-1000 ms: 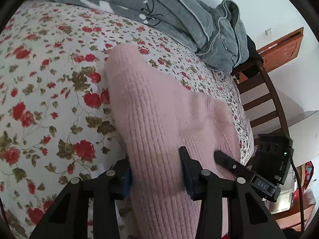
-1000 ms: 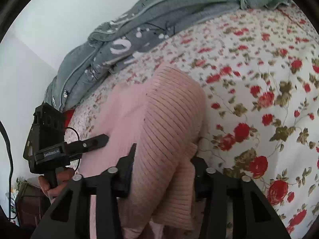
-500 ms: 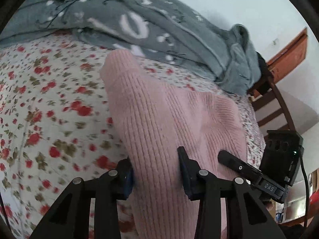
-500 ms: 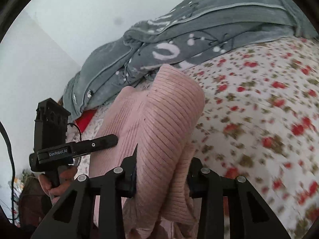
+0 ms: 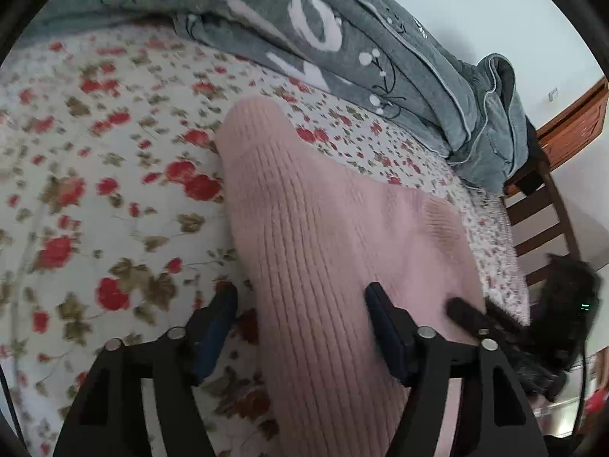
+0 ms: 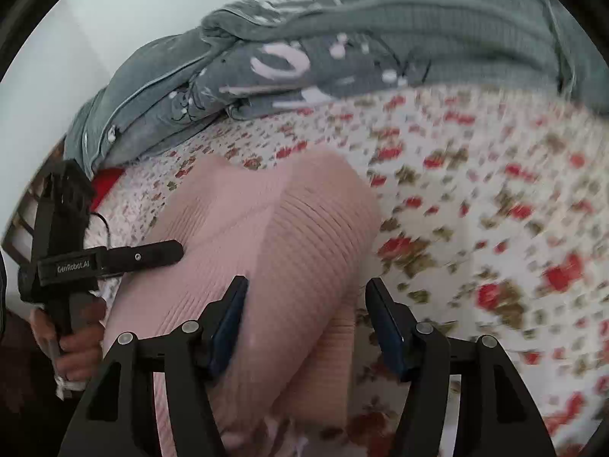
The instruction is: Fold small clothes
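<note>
A pink ribbed knit garment (image 5: 319,228) lies folded on the floral bedsheet (image 5: 95,190); it also shows in the right wrist view (image 6: 289,228). My left gripper (image 5: 300,316) is open, its jaws spread either side of the garment's near left edge. My right gripper (image 6: 308,312) is open too, jaws spread over the near right edge, the fabric lying loose between them. The right gripper shows blurred at the right of the left wrist view (image 5: 514,327). The left gripper shows in the right wrist view (image 6: 114,259), held by a hand.
A grey patterned quilt (image 5: 342,38) is bunched along the far side of the bed, also in the right wrist view (image 6: 304,57). A wooden chair (image 5: 540,221) stands beside the bed at the right. White wall beyond.
Both grippers have opened and let go of the pink garment, which was lifted and carried forward and now rests on the sheet. Both views are blurred from motion.
</note>
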### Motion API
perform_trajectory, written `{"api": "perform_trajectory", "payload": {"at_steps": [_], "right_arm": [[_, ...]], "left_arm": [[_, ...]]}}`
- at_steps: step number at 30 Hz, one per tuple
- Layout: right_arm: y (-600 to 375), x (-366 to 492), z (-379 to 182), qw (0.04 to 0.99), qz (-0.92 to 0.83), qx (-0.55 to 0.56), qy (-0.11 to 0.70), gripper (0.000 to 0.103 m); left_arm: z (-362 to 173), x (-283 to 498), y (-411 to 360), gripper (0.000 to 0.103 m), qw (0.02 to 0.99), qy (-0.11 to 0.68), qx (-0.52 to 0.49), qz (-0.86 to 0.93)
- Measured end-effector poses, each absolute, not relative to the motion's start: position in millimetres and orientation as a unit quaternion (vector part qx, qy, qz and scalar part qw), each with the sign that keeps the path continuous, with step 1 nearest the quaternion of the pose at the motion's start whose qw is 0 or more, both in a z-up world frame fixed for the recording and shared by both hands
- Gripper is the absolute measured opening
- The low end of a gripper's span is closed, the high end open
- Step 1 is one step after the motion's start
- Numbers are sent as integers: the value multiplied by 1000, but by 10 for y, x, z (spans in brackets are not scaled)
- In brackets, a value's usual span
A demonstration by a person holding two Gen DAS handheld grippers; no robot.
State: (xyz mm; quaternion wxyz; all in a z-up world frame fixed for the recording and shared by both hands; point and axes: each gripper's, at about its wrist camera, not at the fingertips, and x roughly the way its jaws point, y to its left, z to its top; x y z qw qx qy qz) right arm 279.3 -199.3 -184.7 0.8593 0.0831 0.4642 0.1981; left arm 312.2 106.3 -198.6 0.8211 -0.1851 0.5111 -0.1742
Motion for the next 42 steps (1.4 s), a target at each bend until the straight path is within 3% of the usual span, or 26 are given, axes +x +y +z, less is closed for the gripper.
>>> {"api": "perform_trajectory", "payload": {"at_steps": [6, 10, 16, 22, 32, 33, 35, 36, 37, 38, 42], "right_arm": [[-1998, 2328, -1441, 905, 153, 13, 396, 61], [-1990, 2008, -1298, 915, 182, 25, 360, 61], [-1840, 1661, -1523, 921, 206, -30, 328, 61], [-1828, 1650, -1869, 910, 158, -64, 377, 59], [-1941, 1720, -1113, 938, 196, -28, 286, 58], [-1903, 1803, -1090, 937, 204, -25, 281, 56], [-1828, 1967, -1126, 936, 212, -22, 282, 20], [-1791, 2092, -1207, 927, 223, -10, 301, 12], [-1778, 2196, -1293, 917, 234, 5, 322, 9], [-1780, 2238, -1355, 912, 240, 13, 331, 9], [-1681, 2395, -1722, 904, 222, -7, 367, 9]], "left_arm": [[-1605, 2745, 1040, 70, 850, 480, -153, -151], [-1378, 2407, 864, 70, 875, 446, -116, -152], [-1563, 2011, 541, 70, 888, 432, -39, -150], [-1859, 1938, 568, 73, 866, 471, -81, -150], [-1364, 2036, 853, 69, 893, 405, -122, -155], [-1351, 2091, 843, 69, 893, 405, -122, -151], [-1344, 2221, 801, 60, 896, 400, -121, -147], [-1368, 2292, 769, 48, 897, 402, -116, -144], [-1411, 2364, 739, 32, 894, 409, -110, -144], [-1460, 2417, 719, 25, 891, 415, -108, -148], [-1596, 2480, 633, 25, 897, 410, -72, -147]]}}
